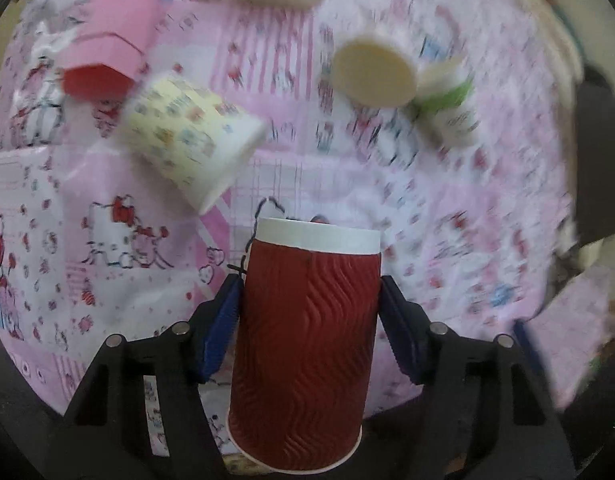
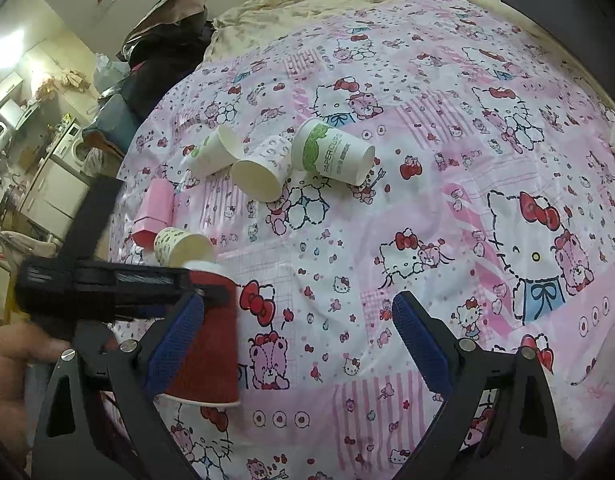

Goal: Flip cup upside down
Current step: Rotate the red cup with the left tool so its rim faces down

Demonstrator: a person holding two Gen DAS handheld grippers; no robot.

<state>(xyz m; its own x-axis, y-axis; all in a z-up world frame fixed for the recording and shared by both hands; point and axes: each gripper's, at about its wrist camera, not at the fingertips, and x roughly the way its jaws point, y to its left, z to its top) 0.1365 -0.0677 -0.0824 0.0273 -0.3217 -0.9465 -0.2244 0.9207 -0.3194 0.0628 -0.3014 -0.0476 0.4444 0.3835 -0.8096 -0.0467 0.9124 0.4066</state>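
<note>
Red ribbed paper cup [image 1: 307, 344] clamped between blue pads of left gripper [image 1: 309, 320], held above bed with Hello Kitty sheet [image 2: 427, 208]. Wavy embossed walls, white band at closed base; base pointed away from camera, rolled rim nearest it. Right gripper [image 2: 299, 344] spread wide, nothing held. Yellowish printed cup [image 1: 191, 136] seen lying on its side nearby, pink carton [image 1: 111, 36] beside it.
</note>
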